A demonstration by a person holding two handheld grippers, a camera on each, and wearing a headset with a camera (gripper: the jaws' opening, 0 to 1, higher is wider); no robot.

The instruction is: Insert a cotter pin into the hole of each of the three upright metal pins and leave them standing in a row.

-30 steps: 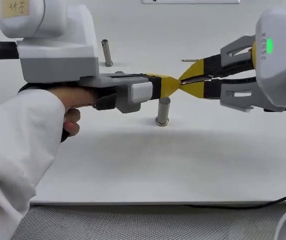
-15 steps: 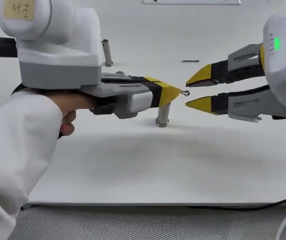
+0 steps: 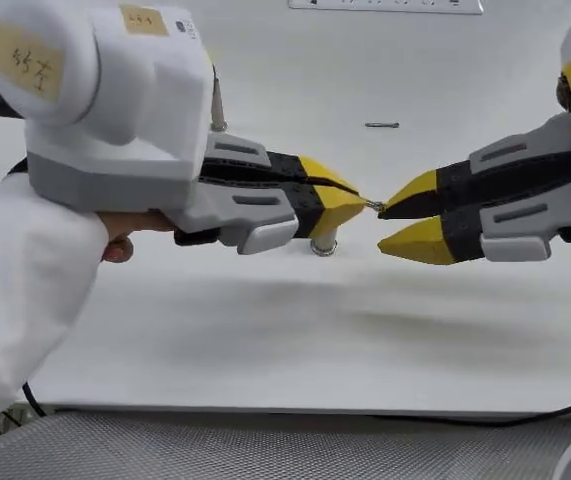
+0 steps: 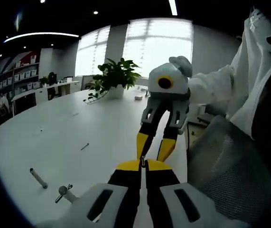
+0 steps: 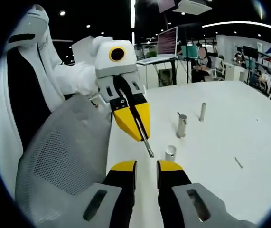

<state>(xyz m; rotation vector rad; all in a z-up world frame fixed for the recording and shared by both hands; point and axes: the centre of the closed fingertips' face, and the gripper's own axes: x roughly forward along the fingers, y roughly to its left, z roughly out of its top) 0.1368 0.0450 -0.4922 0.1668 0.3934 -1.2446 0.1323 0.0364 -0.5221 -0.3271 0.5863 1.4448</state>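
One cotter pin (image 3: 373, 205) is pinched in the yellow tips of L gripper (image 3: 353, 200). Its bare end pokes out to the right, in the air above the white table (image 3: 265, 330). L jaws are closed tight on it; in the left gripper view the two tips meet w/ just a sliver of pin btwn them. R gripper (image 3: 403, 216) faces it tip to tip from the right, jaws parted by a moderate gap. The pin's end is right at the upper tip; can't tell if touching. In the right gripper view the pin shaft slants down out of L toward the gap btwn R's own tips.

Three uprights stand on the table roughly in a line running near to far:
- Near metal pin (image 3: 323, 241) is just below L's nose, top bare.
- Mid metal pin (image 5: 182, 126) has a fitted cotter pin (image 5: 178, 115) at its top.
- Far metal pin (image 5: 202, 111) is bare.

Loose cotter pin (image 3: 382, 125) lies flat farther back, well apart from the rest. White sleeve (image 3: 25, 270) at near left behind L gripper
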